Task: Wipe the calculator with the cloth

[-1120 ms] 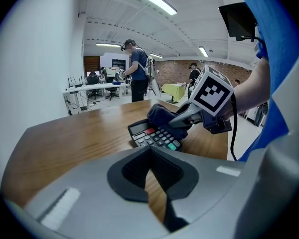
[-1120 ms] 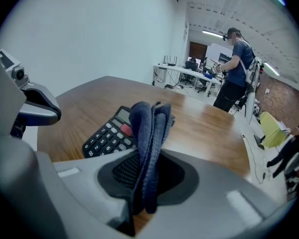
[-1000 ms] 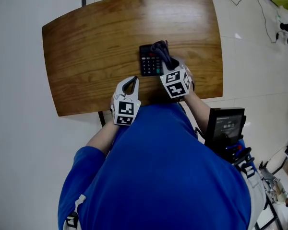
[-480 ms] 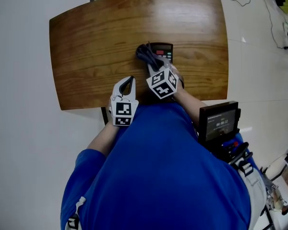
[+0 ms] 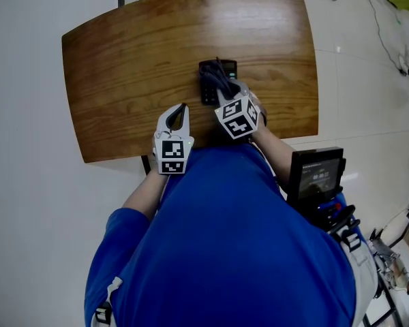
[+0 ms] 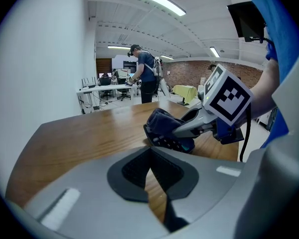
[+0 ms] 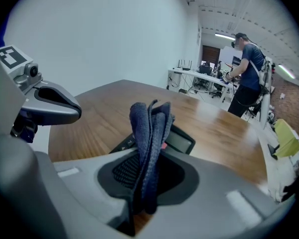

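The right gripper (image 7: 147,172) is clamped on a folded dark-blue cloth (image 7: 150,128) lying on the black keypad calculator (image 5: 207,91), mid brown wooden table (image 5: 123,67). At its seven o'clock, the left gripper (image 6: 149,156) is closed and empty.

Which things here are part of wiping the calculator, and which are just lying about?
In the job: calculator; cloth, clamped in the right gripper; table under them.

Not in it: left gripper, shut on nothing, off to the side; small screen beside the person; another person at desks in the background.
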Demonstrator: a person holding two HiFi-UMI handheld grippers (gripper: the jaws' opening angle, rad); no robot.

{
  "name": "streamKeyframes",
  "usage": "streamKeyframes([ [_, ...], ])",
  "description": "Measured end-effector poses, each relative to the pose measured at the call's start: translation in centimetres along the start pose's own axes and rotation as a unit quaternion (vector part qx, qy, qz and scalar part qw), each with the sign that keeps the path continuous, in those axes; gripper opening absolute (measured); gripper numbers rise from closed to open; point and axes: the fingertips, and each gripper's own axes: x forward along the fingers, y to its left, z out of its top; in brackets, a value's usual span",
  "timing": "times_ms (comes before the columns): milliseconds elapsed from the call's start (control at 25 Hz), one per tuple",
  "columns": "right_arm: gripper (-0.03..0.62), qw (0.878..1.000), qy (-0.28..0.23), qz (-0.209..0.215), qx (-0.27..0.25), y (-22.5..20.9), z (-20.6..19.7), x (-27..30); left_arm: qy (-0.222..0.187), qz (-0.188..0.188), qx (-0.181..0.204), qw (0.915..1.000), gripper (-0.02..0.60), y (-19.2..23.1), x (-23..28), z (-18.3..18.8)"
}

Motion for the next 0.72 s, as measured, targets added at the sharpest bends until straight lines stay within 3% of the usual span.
streamKeyframes([
  [440, 0.072, 0.998, 0.031, -0.039, 0.036, -3.6, -2.6, -0.3, 0.001, -0.009, -0.01, 0.9999, 0.008, 0.8, 0.9, -0.2],
  [720, 0.072, 1.0, 0.017, -0.007, 0.012, -0.8, -0.7, -0.3, 0.005, 0.003, -0.011, 0.9999, 0.008, 1.4, 0.0, -0.6],
])
